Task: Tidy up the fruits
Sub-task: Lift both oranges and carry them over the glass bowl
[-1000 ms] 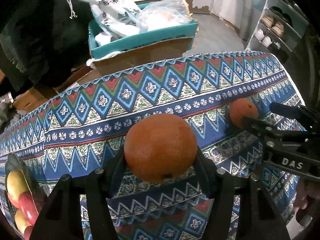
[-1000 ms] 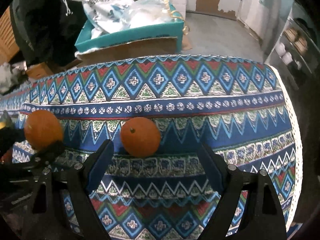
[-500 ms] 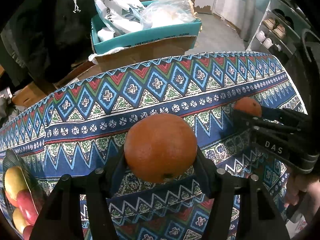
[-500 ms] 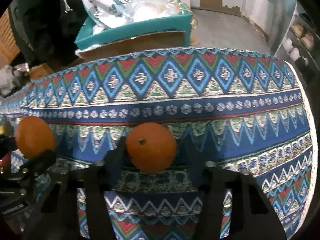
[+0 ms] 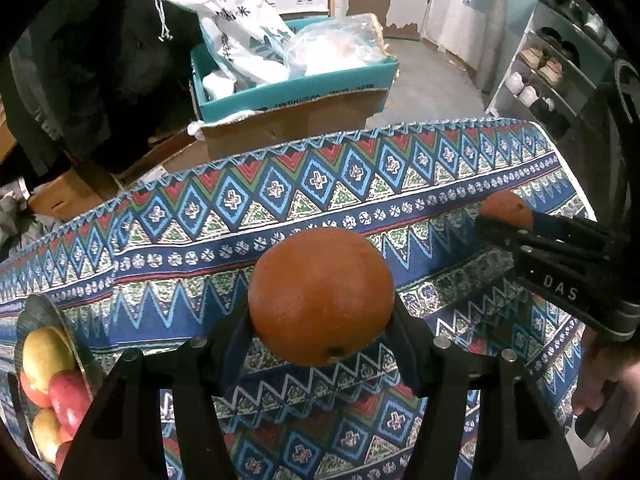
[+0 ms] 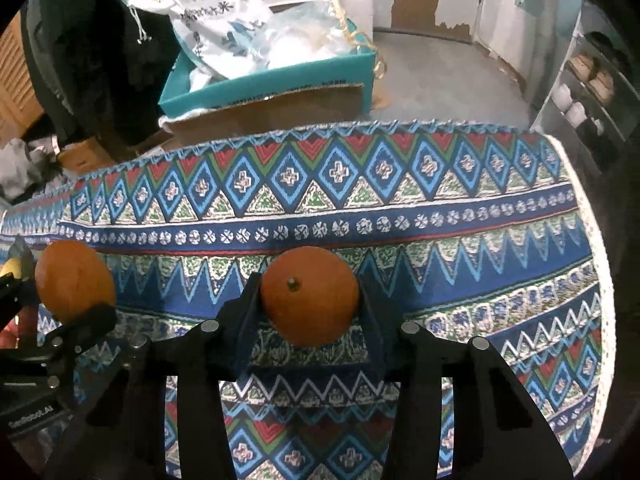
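Since the earlier frame, the right gripper [image 6: 310, 300] has closed its fingers [image 6: 244, 312] on the small orange [image 6: 310, 296], which previously lay loose between them. The left gripper [image 5: 322, 320] grips the large orange [image 5: 322, 296], raised clear of the patterned surface [image 5: 320, 184]. The fruit plate [image 5: 40, 308] sits at the surface's left edge, nearest the left gripper, to the left of both held oranges. Judgement: the left hand should deliver first, moving left; the right hand follows across the surface.

tablecloth [image 6: 400, 216]: woven cloth, matt
orange [image 5: 321, 296]: dimpled peel, dull sheen
box [image 5: 296, 120]: brown cardboard, matt
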`<act>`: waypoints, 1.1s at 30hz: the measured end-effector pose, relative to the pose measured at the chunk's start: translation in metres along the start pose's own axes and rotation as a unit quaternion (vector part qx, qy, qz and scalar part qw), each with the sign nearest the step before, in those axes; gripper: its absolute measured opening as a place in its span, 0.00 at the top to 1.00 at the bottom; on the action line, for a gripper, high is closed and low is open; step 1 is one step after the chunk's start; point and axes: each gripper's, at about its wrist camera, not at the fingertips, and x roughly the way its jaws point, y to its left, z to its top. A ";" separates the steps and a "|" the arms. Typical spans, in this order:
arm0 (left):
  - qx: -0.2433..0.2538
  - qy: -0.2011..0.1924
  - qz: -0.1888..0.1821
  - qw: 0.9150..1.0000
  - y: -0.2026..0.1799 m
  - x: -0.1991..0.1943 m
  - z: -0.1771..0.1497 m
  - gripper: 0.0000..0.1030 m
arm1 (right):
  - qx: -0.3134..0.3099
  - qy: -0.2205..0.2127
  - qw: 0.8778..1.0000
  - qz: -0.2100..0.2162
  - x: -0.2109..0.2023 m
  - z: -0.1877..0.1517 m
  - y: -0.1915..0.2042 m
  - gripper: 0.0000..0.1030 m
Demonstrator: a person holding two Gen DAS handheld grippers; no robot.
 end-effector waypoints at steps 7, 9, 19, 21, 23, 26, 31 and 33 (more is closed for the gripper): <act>-0.006 -0.016 0.000 1.000 0.008 -0.028 -0.001 0.38 | 0.000 -0.013 1.000 -0.003 -0.029 -0.002 0.005 0.56; -0.007 -0.020 0.000 1.000 0.010 -0.036 -0.002 0.38 | -0.002 -0.020 1.000 -0.001 -0.038 -0.002 0.009 0.56; -0.017 -0.048 0.001 0.999 0.033 -0.084 -0.011 0.38 | -0.022 -0.053 0.998 0.017 -0.084 0.001 0.044 0.56; -0.024 -0.053 0.003 0.998 0.041 -0.094 -0.014 0.38 | -0.028 -0.060 0.998 0.021 -0.093 0.002 0.053 0.56; -0.030 -0.057 0.006 0.998 0.048 -0.102 -0.017 0.38 | -0.031 -0.065 0.997 0.025 -0.099 0.002 0.059 0.56; -0.039 -0.064 0.011 0.997 0.060 -0.115 -0.023 0.38 | -0.036 -0.073 0.996 0.038 -0.110 0.002 0.074 0.56; -0.052 -0.074 0.020 0.996 0.080 -0.131 -0.033 0.38 | -0.054 -0.083 0.994 0.052 -0.122 0.002 0.099 0.56; -0.058 -0.076 0.025 0.995 0.087 -0.136 -0.038 0.38 | -0.063 -0.086 0.993 0.057 -0.125 0.002 0.110 0.56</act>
